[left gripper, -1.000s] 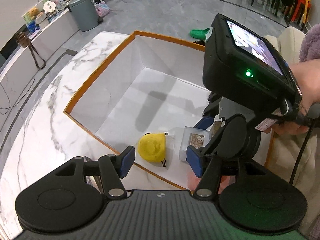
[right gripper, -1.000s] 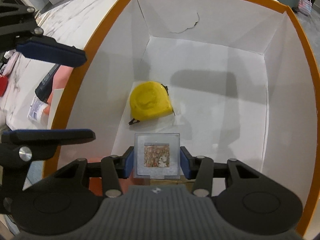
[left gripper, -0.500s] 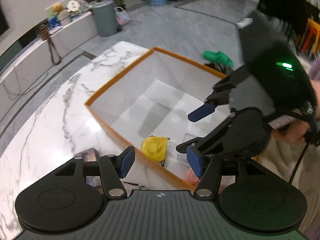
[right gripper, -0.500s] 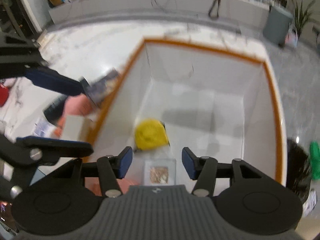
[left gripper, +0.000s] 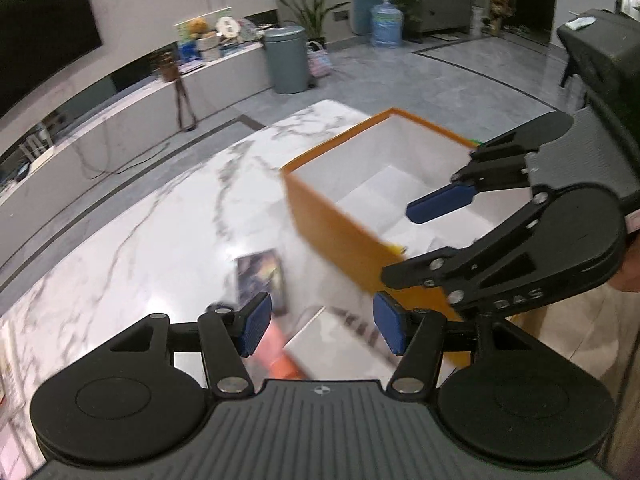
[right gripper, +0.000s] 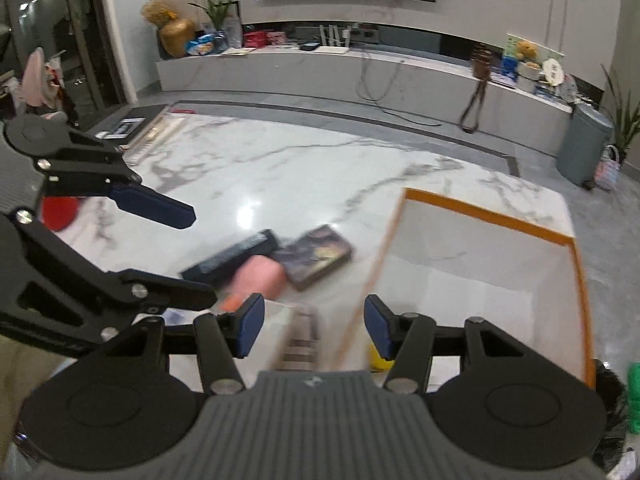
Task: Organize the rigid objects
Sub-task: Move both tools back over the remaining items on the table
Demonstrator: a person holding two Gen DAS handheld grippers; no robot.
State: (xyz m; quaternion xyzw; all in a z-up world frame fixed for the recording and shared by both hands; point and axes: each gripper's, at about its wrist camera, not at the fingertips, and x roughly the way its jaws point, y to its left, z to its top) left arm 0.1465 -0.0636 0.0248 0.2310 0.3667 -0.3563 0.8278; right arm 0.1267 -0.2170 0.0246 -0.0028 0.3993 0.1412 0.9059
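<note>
An orange-rimmed white box (left gripper: 344,232) stands on the marble table; it also shows in the right wrist view (right gripper: 480,212). A sliver of the yellow tape measure (right gripper: 378,360) shows inside it. My left gripper (left gripper: 320,326) is open and empty, raised above loose items beside the box. My right gripper (right gripper: 312,326) is open and empty, raised over the box's near wall; it shows in the left wrist view (left gripper: 416,256). On the table lie a dark printed box (right gripper: 316,256), a pink object (right gripper: 260,278) and a long black object (right gripper: 232,258).
A white box (left gripper: 332,344) lies under my left gripper. A red object (right gripper: 60,212) sits at the table's left. The marble table (right gripper: 280,168) stretches beyond. A grey bin (right gripper: 584,148) and a low cabinet stand on the floor behind.
My right gripper let go of the clear case in the box and opened. Both grippers rose and tilted up, away from the box.
</note>
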